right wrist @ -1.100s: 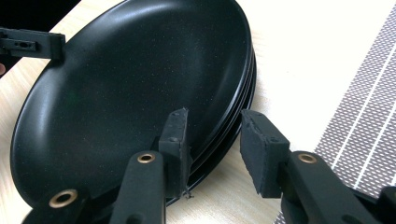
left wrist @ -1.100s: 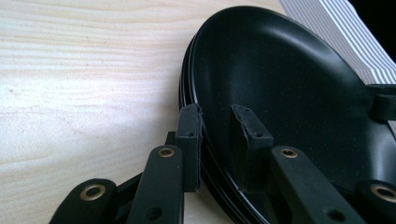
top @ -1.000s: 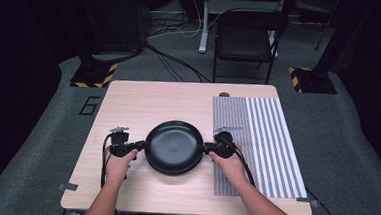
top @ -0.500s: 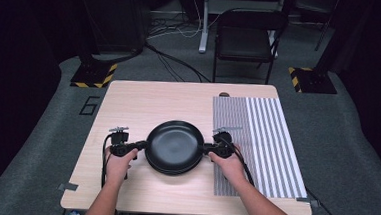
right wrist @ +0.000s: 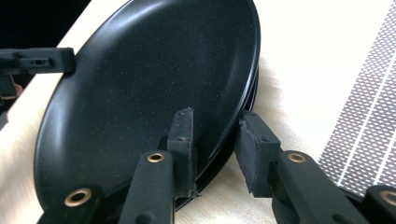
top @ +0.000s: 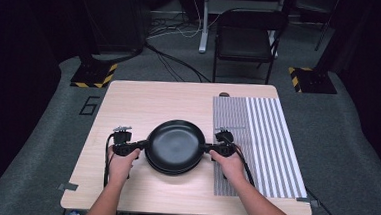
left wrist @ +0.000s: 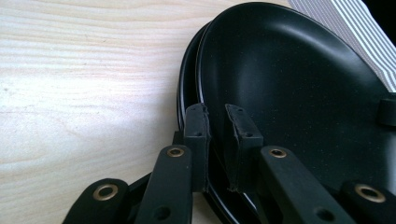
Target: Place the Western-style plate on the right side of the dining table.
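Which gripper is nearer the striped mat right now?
Right. The right gripper grips the black plates' rim at the striped mat's near edge; the left gripper clamps the opposite rim, a plate's width farther away.

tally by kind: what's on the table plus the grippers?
Black plates, stacked: 2, top plate, lower plate
Striped mat: 1
Grippers, one at each side of the stack, jaws astride the rim: 2, left gripper, right gripper
Small dark thing at the far table edge, too small to identify: 1
Total: 6
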The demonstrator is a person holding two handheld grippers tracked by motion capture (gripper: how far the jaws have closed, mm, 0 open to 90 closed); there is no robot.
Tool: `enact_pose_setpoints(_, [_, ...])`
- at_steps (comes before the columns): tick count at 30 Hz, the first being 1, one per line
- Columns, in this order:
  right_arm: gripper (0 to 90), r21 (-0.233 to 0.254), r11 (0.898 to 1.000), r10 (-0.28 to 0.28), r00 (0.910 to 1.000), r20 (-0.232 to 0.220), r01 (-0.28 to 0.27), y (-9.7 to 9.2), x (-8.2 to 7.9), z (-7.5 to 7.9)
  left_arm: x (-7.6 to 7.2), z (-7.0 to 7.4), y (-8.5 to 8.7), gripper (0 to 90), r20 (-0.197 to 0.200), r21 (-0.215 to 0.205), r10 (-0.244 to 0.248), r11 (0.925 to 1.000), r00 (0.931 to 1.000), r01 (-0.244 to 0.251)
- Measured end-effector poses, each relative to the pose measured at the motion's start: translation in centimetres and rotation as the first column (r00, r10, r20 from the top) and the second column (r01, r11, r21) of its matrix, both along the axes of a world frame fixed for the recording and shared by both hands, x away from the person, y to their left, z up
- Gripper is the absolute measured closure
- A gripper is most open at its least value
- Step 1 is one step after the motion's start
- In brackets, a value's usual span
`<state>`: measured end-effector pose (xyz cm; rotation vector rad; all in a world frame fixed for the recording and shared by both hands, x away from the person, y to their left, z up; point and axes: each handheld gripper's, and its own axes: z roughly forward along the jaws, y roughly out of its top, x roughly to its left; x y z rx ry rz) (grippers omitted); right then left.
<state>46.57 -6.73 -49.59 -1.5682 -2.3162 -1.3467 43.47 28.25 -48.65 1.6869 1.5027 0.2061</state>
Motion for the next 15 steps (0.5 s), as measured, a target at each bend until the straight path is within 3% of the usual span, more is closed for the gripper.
enact_pose_setpoints(9, [68.0,0.003,1.0,-0.01,0.9999,0.011,0.01,-0.6,0.2,0.3,0.4,-0.5,-0.8,76.6,-0.012,-0.026,0.004,0.9996,0.9999,-0.004])
enact_pose_setpoints(15, [68.1,-0.001,1.0,-0.018,0.9996,0.022,0.018,-1.0,0.1,0.5,0.5,-0.9,-1.5,72.4,-0.01,-0.013,-0.006,0.9999,0.9999,0.006])
